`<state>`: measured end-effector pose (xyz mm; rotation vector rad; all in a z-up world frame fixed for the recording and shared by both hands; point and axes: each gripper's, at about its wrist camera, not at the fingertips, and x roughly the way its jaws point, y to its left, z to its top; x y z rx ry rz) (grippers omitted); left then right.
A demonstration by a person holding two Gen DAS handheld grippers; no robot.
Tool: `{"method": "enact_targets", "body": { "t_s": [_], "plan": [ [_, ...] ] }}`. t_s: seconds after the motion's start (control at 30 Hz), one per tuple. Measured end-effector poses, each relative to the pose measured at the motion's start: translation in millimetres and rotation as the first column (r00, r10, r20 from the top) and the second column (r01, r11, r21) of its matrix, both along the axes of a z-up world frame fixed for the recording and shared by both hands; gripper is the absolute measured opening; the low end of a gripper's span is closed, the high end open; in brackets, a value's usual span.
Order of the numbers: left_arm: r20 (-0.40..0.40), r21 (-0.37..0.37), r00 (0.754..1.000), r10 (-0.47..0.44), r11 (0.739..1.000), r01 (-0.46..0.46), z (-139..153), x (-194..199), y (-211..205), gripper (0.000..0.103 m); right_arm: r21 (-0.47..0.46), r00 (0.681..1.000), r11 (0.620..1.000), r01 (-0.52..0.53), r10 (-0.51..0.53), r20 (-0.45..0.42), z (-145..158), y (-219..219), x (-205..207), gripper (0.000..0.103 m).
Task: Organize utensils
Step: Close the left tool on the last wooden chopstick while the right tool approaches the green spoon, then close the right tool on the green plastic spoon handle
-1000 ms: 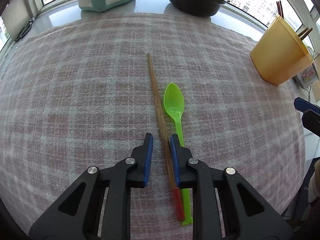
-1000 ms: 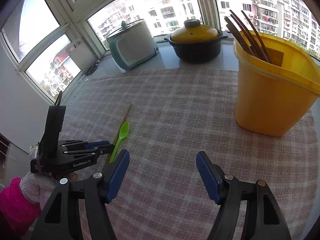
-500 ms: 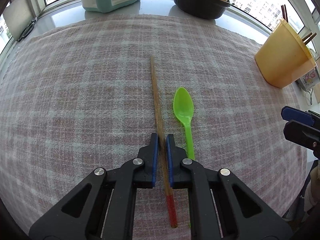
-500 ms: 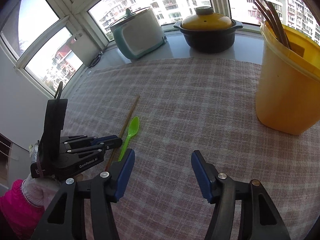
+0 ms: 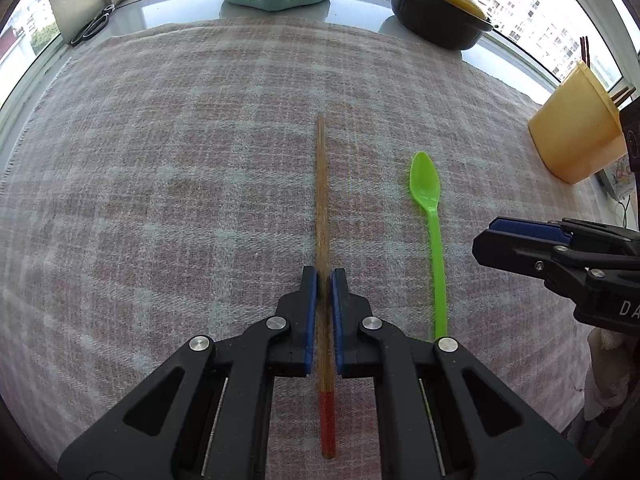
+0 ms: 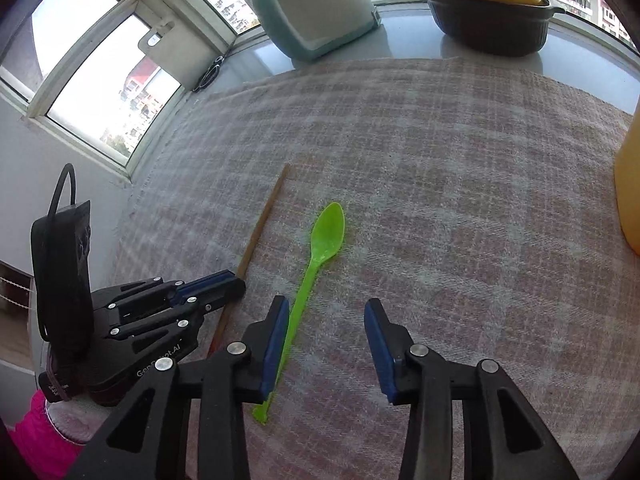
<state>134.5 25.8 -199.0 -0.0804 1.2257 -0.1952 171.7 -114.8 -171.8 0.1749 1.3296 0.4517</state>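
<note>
The left gripper (image 5: 324,276) has its fingers clamped on the chopstick (image 5: 322,200) near the surface's front edge, while the right gripper (image 6: 326,328) — fingers closing, still clear — barely straddles the green spoon (image 6: 316,264) and could nudge it aside.

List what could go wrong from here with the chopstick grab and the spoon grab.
1. The left gripper pinches the chopstick near its red end, so the long free end may sag or swivel when lifted.
2. The right gripper, jaws closing, has the green spoon beside its left pad, not centred; it may skid away.
3. The grippers sit close together and could bump.
</note>
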Motion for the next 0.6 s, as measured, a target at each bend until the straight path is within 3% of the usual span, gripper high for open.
{"method": "enact_targets", "body": {
  "t_s": [0.47, 0.53, 0.6],
  "plan": [
    [-0.012, -0.017, 1.000, 0.025, 1.000, -0.025, 0, -1, 15, 0.006, -0.149, 0.996, 0.985, -0.088, 0.086, -0.016, -18, 46, 13, 0.029],
    [-0.010, -0.008, 1.000, 0.023, 1.000, -0.023, -1, 2, 15, 0.007, -0.189, 0.993, 0.975, -0.116, 0.116, -0.010, -18, 52, 14, 0.027],
    [-0.012, -0.010, 1.000, 0.025, 1.000, -0.025, -1, 7, 14, 0.010, -0.251, 0.987, 0.956, -0.155, 0.160, 0.002, -17, 59, 14, 0.017]
  ]
}}
